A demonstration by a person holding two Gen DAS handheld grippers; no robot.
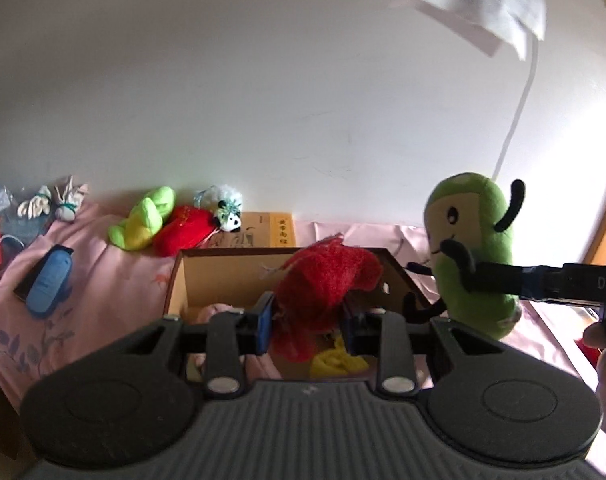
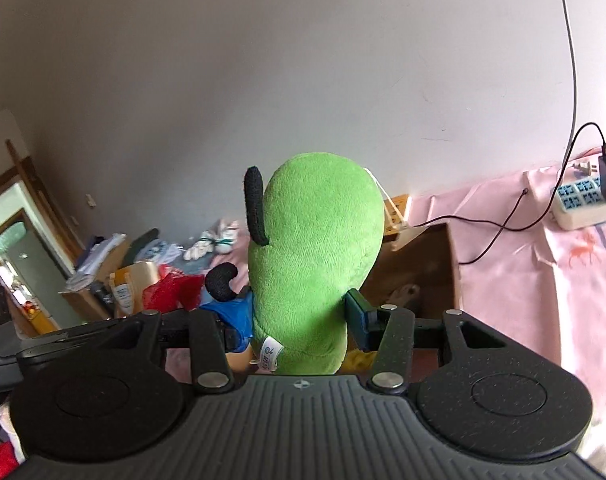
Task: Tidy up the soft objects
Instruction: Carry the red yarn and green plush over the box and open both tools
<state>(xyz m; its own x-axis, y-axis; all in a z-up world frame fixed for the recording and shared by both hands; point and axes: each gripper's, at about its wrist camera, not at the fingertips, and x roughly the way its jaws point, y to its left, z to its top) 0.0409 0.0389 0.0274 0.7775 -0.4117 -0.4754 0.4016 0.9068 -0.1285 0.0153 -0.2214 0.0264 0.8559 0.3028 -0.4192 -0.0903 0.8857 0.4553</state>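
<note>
Above the cardboard box (image 1: pixel 223 276) at centre frame, we grip a red cloth (image 1: pixel 323 280) in our left claw (image 1: pixel 307 320) and a green plush (image 2: pixel 315 264) in our right claw (image 2: pixel 299 316), best released low inside its walls.

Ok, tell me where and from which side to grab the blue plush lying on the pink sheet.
Grip the blue plush across its narrow width at mid-body, coming down from above. It lies flat and elongated on the pink sheet, with open cloth on both long sides for the fingers. Both grippers are busy: the left gripper holds the red cloth and the right gripper holds the green plush.
</note>
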